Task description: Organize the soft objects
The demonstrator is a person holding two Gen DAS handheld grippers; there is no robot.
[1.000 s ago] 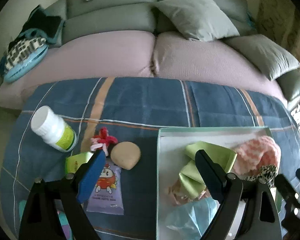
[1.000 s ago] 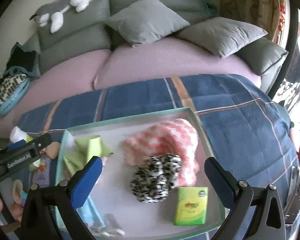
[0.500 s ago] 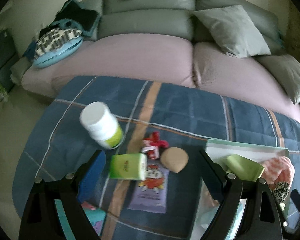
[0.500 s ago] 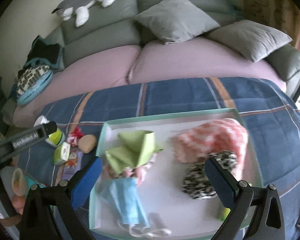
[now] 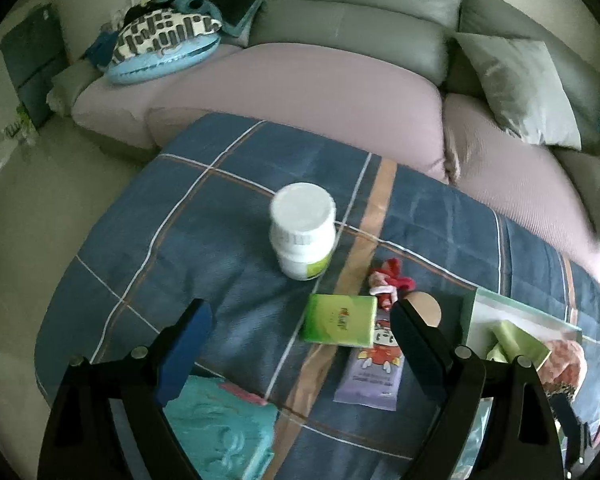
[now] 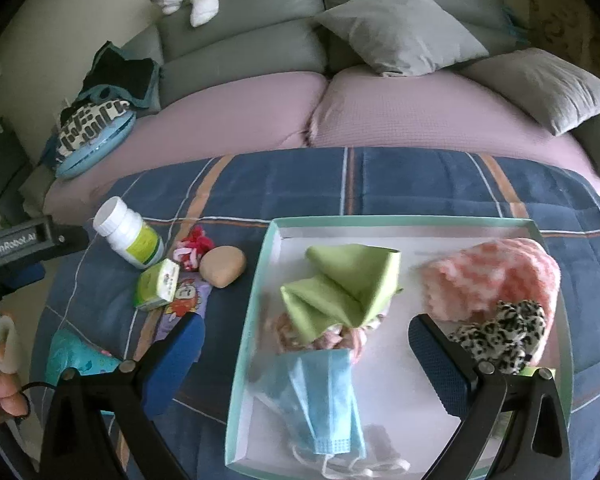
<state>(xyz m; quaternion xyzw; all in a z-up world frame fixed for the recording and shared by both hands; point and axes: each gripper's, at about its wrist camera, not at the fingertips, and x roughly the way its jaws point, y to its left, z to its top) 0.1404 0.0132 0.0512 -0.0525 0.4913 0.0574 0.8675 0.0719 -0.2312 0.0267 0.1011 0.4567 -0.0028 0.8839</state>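
Observation:
My left gripper (image 5: 300, 320) is open and empty above the blue plaid blanket, over a green tissue pack (image 5: 340, 324). Near it lie a red-pink scrunchie (image 5: 388, 280), a beige puff (image 5: 424, 308), a purple packet (image 5: 376, 368) and a teal cloth (image 5: 220, 428). My right gripper (image 6: 306, 332) hangs open above the mint-rimmed tray (image 6: 260, 280). In the tray lie a green cloth (image 6: 340, 284), a blue face mask (image 6: 324, 392), a pink knitted piece (image 6: 496, 276) and a leopard scrunchie (image 6: 500, 328).
A white pill bottle (image 5: 304, 236) stands on the blanket behind the tissue pack. A grey sofa with mauve seat cushions (image 6: 240, 108) and grey pillows runs along the back. The floor (image 5: 40, 208) drops off at the blanket's left edge. A hand (image 6: 4, 396) shows at lower left.
My left gripper has swung left, from the tray's edge to the loose items by the bottle. My right gripper has shifted left across the tray, from the leopard scrunchie to the green cloth and mask.

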